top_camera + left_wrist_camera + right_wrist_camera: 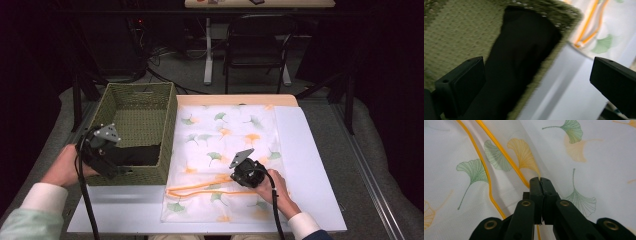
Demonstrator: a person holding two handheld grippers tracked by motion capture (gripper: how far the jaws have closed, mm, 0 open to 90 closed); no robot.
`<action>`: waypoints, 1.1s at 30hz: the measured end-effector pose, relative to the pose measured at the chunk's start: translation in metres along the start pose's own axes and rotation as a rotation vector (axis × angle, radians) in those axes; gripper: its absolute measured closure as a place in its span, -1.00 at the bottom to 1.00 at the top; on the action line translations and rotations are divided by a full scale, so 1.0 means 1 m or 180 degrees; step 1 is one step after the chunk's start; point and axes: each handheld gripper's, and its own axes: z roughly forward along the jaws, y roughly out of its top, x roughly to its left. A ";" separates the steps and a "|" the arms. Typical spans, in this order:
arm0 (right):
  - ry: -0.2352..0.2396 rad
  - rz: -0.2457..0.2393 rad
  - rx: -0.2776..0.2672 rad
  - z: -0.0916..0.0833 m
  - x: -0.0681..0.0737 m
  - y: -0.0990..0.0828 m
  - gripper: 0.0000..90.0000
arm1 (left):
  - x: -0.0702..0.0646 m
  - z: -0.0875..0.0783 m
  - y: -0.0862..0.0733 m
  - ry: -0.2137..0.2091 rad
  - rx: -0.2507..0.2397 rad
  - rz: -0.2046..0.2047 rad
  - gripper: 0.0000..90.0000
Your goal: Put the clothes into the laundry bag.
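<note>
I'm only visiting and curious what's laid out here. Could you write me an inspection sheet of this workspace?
Surface: white table, mostly covered.
Job's things: sheer leaf-print cloth with orange edging, spread flat; woven green basket beside it, dark cloth inside.
Clutter: nothing seen.
Grippers: left gripper over the basket's near corner, jaws wide, nothing between them; right gripper jaws shut on the leaf-print cloth's fold.
Cables: one black cable trails from each gripper.
Surroundings: dark room, black chair, desk legs.

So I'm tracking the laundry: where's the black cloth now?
The black cloth lies inside the woven basket at its near end, left of the leaf-print cloth.
</note>
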 end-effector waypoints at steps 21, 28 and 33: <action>-0.0018 0.0028 -0.0016 -0.003 -0.004 -0.002 0.98 | 0.055 0.063 0.018 -0.0199 0.0776 0.0163 -0.74; -0.0019 0.0033 -0.0006 -0.002 -0.004 -0.002 0.98 | 0.053 0.084 0.013 -0.0317 0.0937 0.0229 -0.59; -0.0026 0.0009 0.0001 -0.001 -0.005 -0.002 0.98 | 0.057 0.093 0.007 -0.0364 0.1010 0.0210 -0.46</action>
